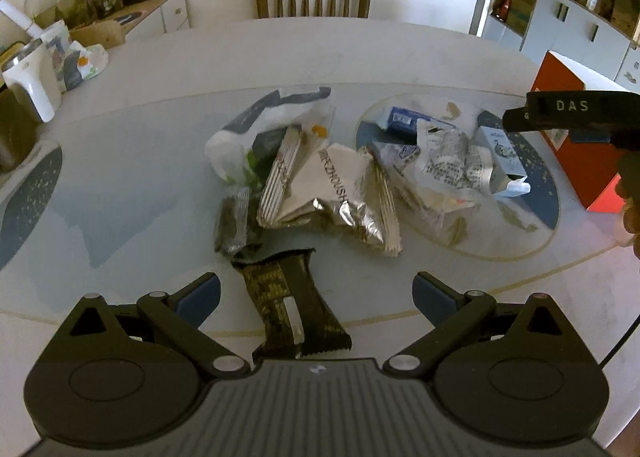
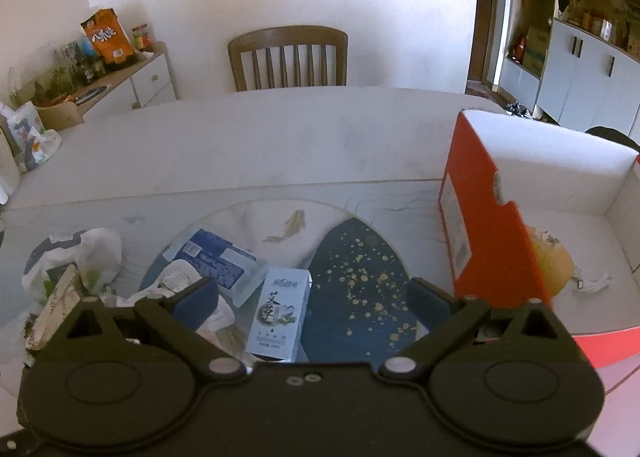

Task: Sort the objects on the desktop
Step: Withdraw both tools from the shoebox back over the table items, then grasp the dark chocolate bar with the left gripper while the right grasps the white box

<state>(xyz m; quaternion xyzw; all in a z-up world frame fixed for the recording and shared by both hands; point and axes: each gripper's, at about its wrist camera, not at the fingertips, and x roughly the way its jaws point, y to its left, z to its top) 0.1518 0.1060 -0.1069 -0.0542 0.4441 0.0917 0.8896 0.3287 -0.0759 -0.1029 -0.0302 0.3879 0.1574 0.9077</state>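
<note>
A pile of wrappers lies mid-table: a dark snack wrapper (image 1: 294,307) lies between the wide-apart fingers of my open left gripper (image 1: 316,295), untouched. Behind it sit silver foil bags (image 1: 344,197), a white plastic bag (image 1: 256,129) and clear crumpled packets (image 1: 448,161). My right gripper (image 2: 314,295) is open above a light blue carton (image 2: 278,315) lying on the mat, with a blue packet (image 2: 212,257) beside it. The right gripper's body (image 1: 576,113) shows at the right edge of the left wrist view. An open orange box (image 2: 492,225) stands at right and holds a round yellowish item (image 2: 554,265).
A wooden chair (image 2: 288,57) stands beyond the far table edge. A side cabinet (image 2: 132,85) at left carries an orange snack bag (image 2: 106,37) and jars. A white appliance (image 1: 30,85) and bags crowd the table's left edge. Shelving (image 2: 580,69) fills the right background.
</note>
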